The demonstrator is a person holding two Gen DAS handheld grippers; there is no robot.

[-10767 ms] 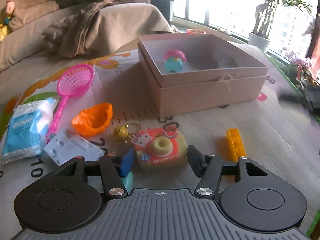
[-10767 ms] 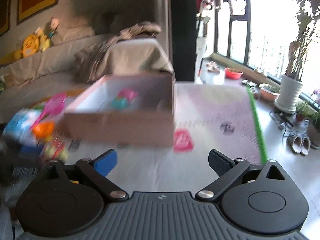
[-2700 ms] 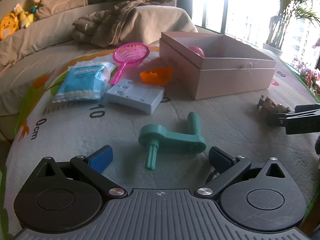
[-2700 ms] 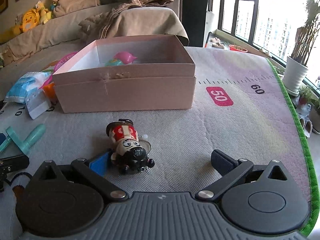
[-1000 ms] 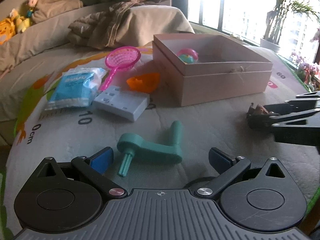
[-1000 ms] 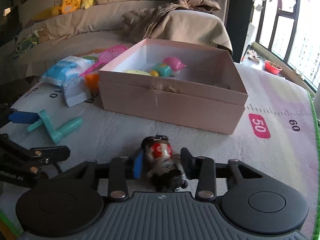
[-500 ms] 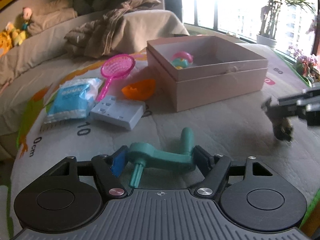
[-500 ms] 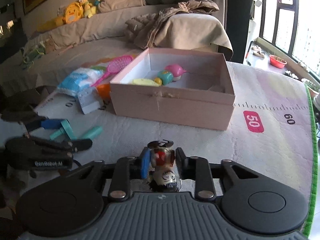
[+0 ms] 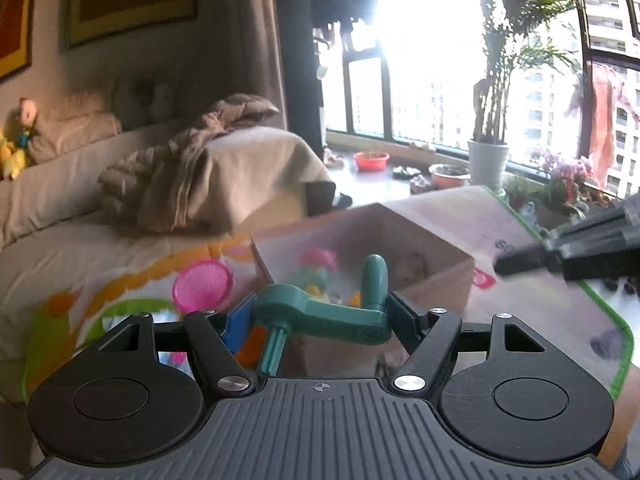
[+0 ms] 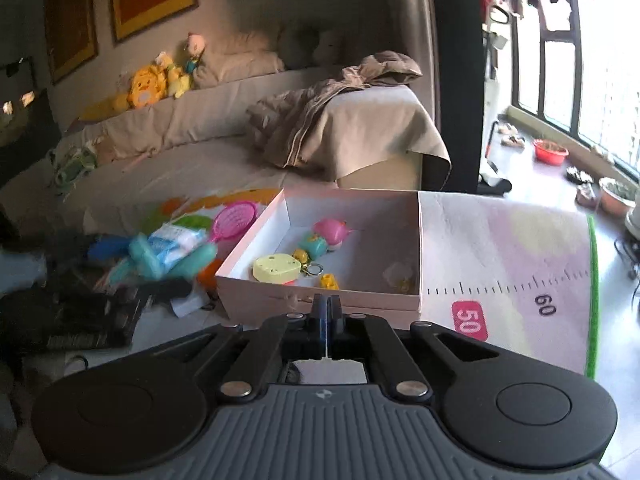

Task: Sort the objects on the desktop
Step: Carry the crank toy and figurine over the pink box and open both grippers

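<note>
While the left gripper clamps the teal plastic crank handle in the air just short of the open pink cardboard box, the right gripper stands in front of that box with its jaws pressed together and nothing visible between them; the little figure it was closing on a moment ago is out of sight, so where it went I cannot tell. Inside the box lie a pink-and-teal toy, a yellow round case, a small bell and a yellow brick. Left of the box, a pink plastic net scoop, a blue tissue pack and an orange shell await sorting.
</note>
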